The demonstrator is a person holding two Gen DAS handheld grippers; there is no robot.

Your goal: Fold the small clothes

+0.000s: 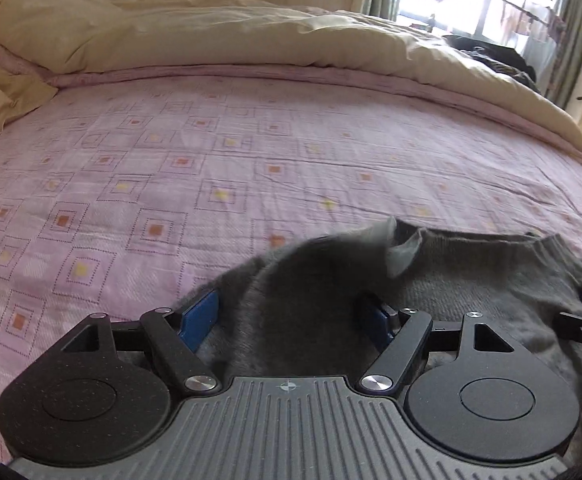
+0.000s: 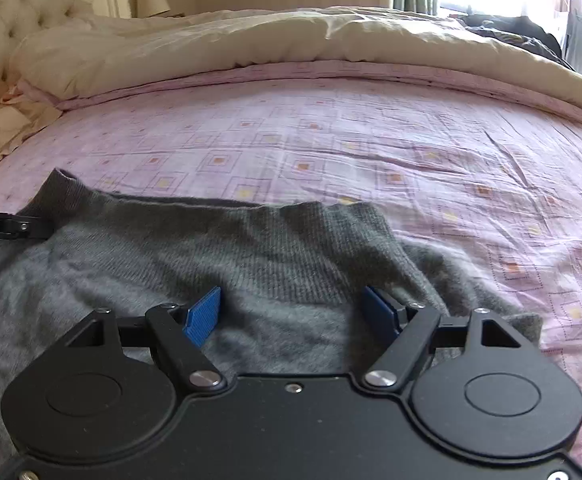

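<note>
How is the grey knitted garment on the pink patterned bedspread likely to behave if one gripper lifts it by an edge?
The grey knitted garment will probably go floppy and drape, since it already lies in soft rumples and a raised fold shows in the left wrist view. It looks light, thin knit. Its fuzzy surface likely grips the blue finger pads rather than slipping, though it may drag across the pink patterned bedspread.

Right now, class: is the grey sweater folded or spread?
Partly folded: the grey sweater mostly lies spread, but one flap is lifted over between the open left tongs.
</note>
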